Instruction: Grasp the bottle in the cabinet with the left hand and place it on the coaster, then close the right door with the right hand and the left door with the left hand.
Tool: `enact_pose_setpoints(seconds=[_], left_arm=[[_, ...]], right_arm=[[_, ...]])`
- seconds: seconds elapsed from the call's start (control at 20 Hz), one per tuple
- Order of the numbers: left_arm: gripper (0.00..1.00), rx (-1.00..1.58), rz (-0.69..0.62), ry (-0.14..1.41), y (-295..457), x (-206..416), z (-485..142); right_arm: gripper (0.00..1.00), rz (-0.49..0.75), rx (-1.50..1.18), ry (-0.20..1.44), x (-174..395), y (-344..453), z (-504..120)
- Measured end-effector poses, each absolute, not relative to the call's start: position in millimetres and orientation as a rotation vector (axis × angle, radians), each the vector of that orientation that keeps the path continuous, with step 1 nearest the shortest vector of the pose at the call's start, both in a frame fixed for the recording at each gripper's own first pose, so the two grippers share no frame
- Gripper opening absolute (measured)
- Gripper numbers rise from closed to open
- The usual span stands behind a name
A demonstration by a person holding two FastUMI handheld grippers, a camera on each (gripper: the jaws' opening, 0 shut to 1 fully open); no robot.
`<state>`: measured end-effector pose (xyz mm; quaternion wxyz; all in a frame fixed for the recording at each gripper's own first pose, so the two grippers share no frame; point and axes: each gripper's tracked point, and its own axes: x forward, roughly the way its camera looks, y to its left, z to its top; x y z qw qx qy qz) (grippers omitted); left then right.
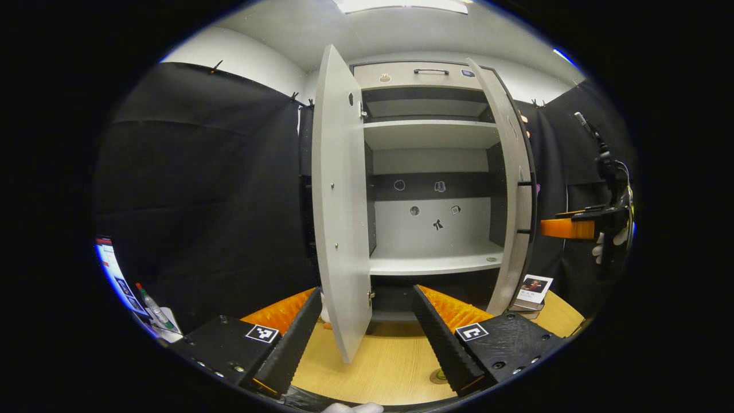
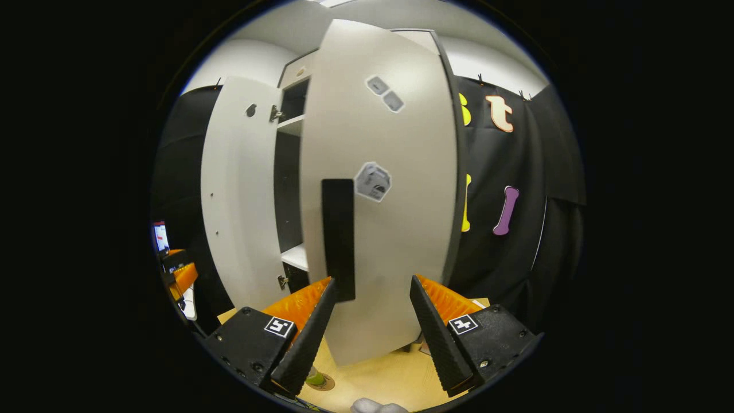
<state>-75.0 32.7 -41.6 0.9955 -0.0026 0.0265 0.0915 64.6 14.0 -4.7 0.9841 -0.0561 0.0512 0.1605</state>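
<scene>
The cabinet (image 1: 430, 135) stands on the table with both doors swung out and bare shelves. My left gripper (image 1: 367, 289) is open in front of it, with the lower edge of the left door (image 1: 341, 201) between its fingers, not clamped. The right door (image 2: 395, 229) shows its outer face close ahead of my open right gripper (image 2: 373, 281); its black handle (image 2: 338, 238) ends at the left fingertip. A low green piece of the bottle (image 2: 314, 377) sits on the coaster (image 2: 327, 382) by that finger. Off to the right a gloved hand holds the right gripper (image 1: 573, 228).
The wooden table (image 1: 390, 361) runs under the cabinet. A small picture card (image 1: 533, 287) stands at the cabinet's right foot. Markers (image 1: 152, 310) and a lit screen (image 1: 112, 267) lie far left. Black cloth walls close in both sides.
</scene>
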Motion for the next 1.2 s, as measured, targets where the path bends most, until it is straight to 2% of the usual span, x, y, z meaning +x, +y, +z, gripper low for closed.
enact_pose_setpoints(seconds=[0.65,0.95,1.2], left_arm=[[0.96,0.012,0.144,0.041,78,-77,-44],[0.96,0.009,0.213,0.019,147,-52,-31],[0.96,-0.037,0.248,0.025,208,-7,-33]], right_arm=[[0.81,0.271,-0.129,0.085,3,32,-9],[0.81,0.214,-0.117,0.142,-35,26,-39],[0.81,0.145,-0.114,0.175,-61,14,-56]])
